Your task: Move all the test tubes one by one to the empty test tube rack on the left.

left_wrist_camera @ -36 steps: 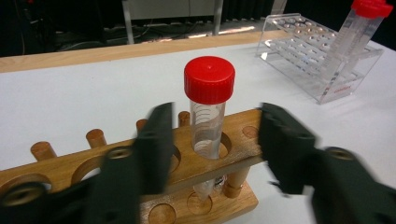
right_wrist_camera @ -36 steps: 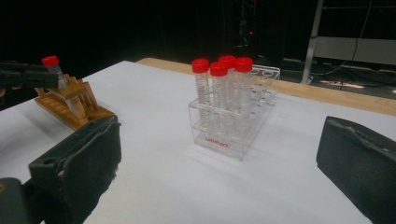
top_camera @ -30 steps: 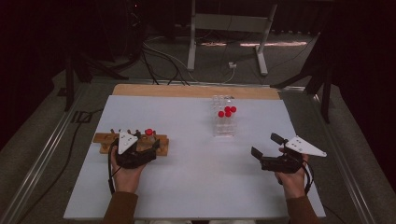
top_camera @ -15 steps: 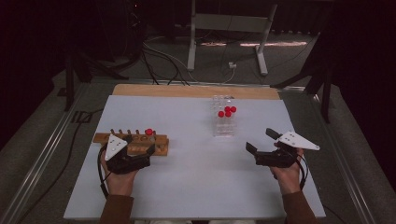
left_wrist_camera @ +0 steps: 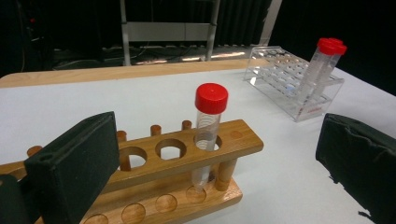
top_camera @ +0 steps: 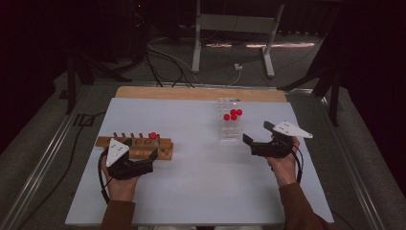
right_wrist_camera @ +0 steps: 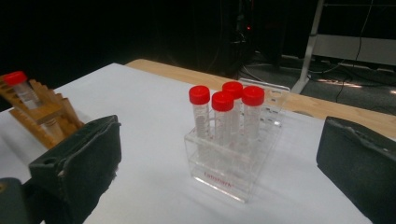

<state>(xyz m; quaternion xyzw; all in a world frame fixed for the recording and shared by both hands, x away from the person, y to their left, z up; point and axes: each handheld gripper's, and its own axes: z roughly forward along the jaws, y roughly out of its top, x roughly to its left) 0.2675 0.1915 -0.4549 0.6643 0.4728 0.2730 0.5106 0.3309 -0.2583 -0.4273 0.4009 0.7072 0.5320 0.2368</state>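
Resting low at the near left of the table [top_camera: 201, 191], the person's left hand [top_camera: 119, 184] carries the left gripper [top_camera: 151, 154] pointed forward at the wooden rack [top_camera: 165, 143], its jaws standing wide apart after just opening, with nothing pressed between them. In the left gripper view the capped tube [left_wrist_camera: 208, 128] stands upright in the end hole of the rack's top board, its tip seated in the base dimple below, framed between the two black jaws but touched by neither. The right hand [top_camera: 283, 165] holds the right gripper [top_camera: 256, 139] level and aimed at the clear rack [top_camera: 230, 132], which sits just beyond its tips; those jaws are also spread, with empty air between them. The right gripper view shows four red-capped tubes [right_wrist_camera: 224, 116] standing together in the clear rack's near corner, a count the high view blurs into a small red cluster. From above, the left gripper's body and grey plate cover the near part of the wooden rack, so the holes there are hard to make out; the left gripper view reveals them empty. Both forearms are cut off at the bottom edge of the high view. The right gripper view also catches the wooden rack and its single tube far off at its left edge, partly cropped.
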